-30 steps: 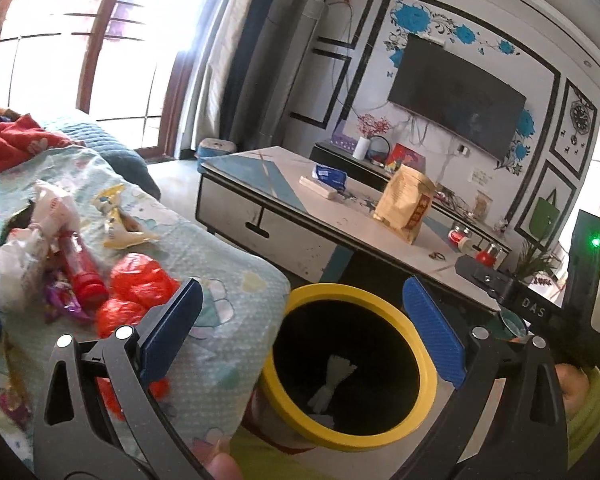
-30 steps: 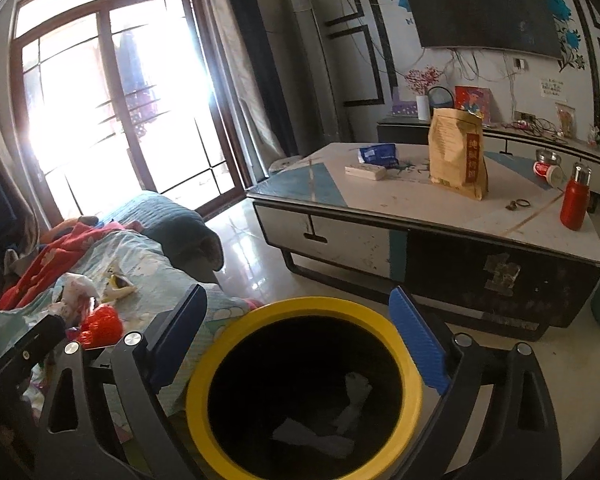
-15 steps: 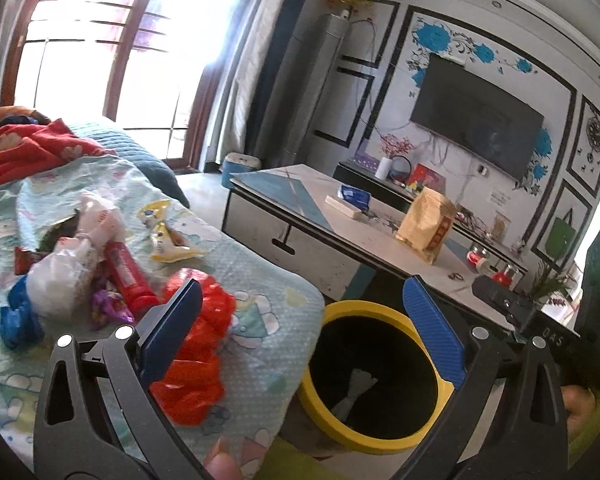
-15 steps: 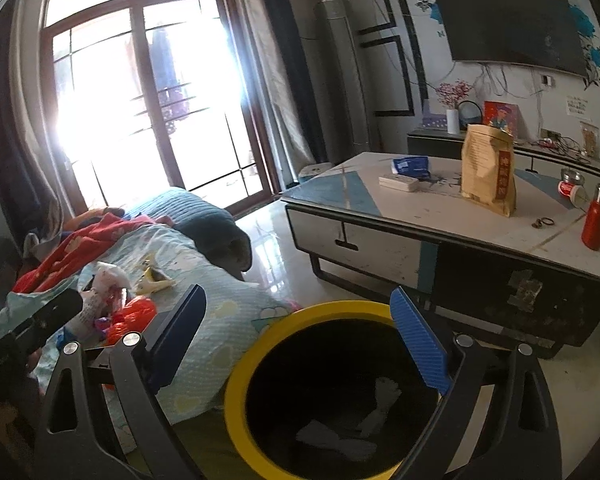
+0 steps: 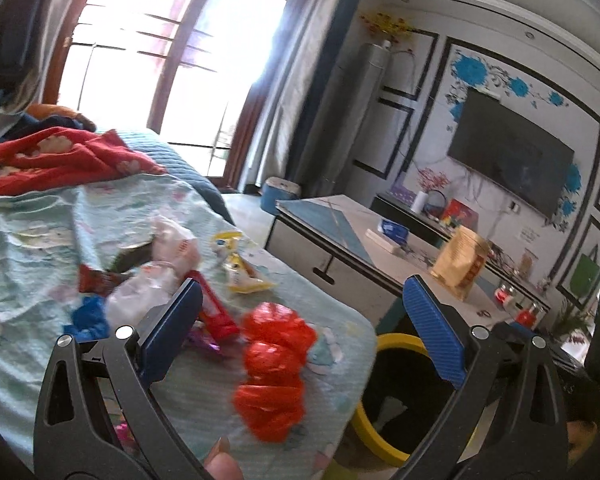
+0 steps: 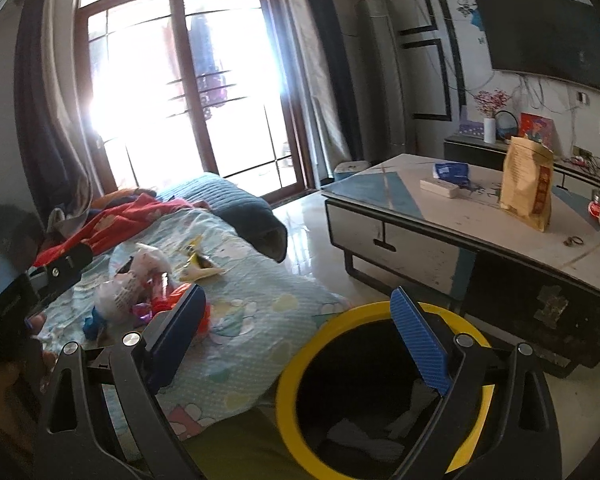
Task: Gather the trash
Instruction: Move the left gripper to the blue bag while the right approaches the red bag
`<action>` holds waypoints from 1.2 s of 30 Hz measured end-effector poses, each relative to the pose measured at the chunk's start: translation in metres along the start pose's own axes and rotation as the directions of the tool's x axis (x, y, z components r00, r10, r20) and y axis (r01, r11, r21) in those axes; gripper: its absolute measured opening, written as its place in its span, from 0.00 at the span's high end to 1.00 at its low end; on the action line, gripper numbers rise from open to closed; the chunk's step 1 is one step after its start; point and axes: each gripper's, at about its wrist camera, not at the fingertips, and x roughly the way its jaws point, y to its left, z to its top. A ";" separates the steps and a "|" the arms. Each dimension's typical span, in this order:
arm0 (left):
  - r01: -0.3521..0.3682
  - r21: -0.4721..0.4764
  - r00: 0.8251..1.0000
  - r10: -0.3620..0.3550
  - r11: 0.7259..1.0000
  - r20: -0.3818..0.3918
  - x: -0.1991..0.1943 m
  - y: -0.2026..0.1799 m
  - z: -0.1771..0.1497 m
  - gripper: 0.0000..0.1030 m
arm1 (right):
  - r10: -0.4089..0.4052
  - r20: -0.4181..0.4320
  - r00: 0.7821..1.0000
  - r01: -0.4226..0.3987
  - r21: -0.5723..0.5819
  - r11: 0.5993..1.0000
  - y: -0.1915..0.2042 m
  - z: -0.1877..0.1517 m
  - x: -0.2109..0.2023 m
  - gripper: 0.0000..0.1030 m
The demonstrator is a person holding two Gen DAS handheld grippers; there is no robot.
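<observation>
Pale green patterned bedding (image 5: 100, 208) carries a crumpled red plastic bag (image 5: 276, 368) among scattered wrappers, beside the yellow-rimmed black bin (image 6: 384, 392) on the floor. Left gripper (image 5: 300, 332) hovers over the bag, jaws wide apart and empty. Right gripper (image 6: 300, 336) hangs above the bin's rim, equally spread.

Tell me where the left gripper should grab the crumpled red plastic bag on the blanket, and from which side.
Grip the upper bunched lobe of the red plastic bag, coming down from above with the open left gripper. The bag lies soft and crumpled on the blanket, so no edge offers itself; its puffed folds should pinch easily. That lobe probably sits clear of the red tube beside it.
</observation>
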 end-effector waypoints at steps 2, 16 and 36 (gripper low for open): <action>-0.016 -0.016 1.000 0.016 1.000 0.010 -0.003 0.009 0.003 0.11 | 0.018 0.000 1.000 -0.018 -0.009 1.000 0.008 0.000 0.002 0.12; -0.131 -0.077 0.990 0.134 0.988 0.038 -0.019 0.063 0.017 0.11 | 0.082 -0.063 0.995 -0.087 -0.076 0.993 0.063 -0.001 0.033 0.12; -0.304 -0.158 0.952 0.294 0.940 -0.082 -0.026 0.151 0.012 0.11 | 0.130 -0.214 0.968 -0.153 -0.091 0.984 0.107 -0.022 0.090 0.12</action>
